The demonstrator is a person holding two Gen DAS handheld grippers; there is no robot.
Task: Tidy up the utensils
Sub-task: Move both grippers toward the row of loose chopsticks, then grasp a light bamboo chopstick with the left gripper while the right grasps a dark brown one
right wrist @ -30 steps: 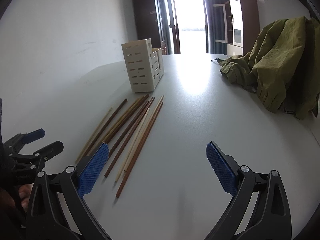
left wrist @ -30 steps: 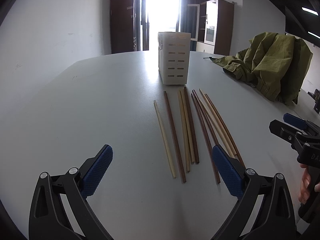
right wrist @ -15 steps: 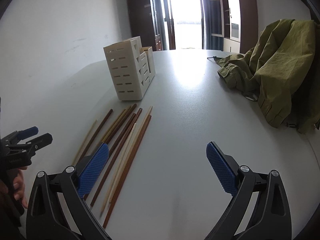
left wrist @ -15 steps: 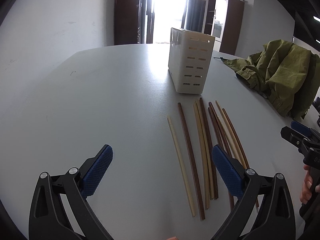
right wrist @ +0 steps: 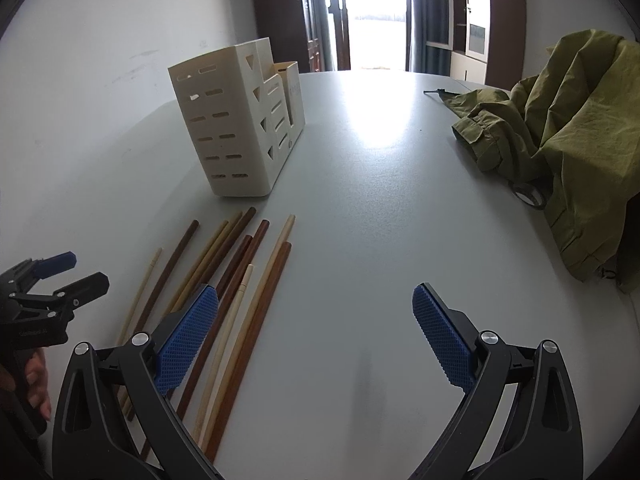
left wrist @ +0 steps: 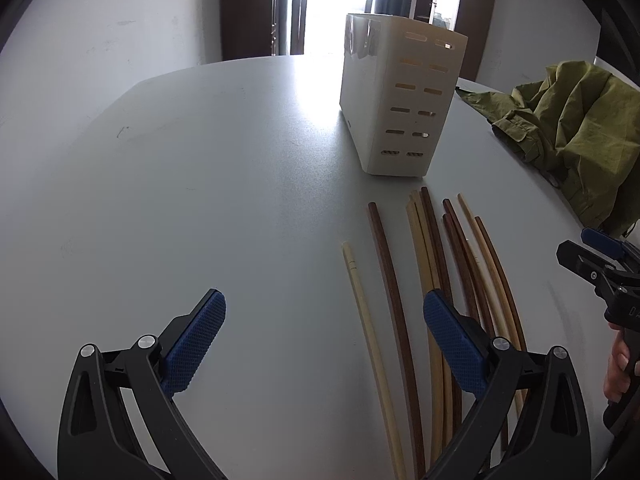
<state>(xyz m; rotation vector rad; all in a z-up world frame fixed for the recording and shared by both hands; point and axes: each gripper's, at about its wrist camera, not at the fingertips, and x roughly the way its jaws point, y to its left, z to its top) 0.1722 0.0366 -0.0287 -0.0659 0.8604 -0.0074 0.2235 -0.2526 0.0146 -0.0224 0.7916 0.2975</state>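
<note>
Several wooden chopsticks, some pale and some dark brown, lie side by side on the white table, in front of a cream slotted utensil holder. My left gripper is open and empty, just above the table, with its right pad over the near ends of the chopsticks. In the right wrist view the chopsticks lie at lower left below the holder. My right gripper is open and empty, with its left pad over the chopsticks.
An olive green jacket is heaped on the right side of the table; it also shows in the left wrist view. Dark cabinets and a bright doorway stand behind the table's far edge.
Both grippers have moved forward toward the holder and lower over the chopsticks. The holder and chopsticks look larger and closer. Both stay open.
</note>
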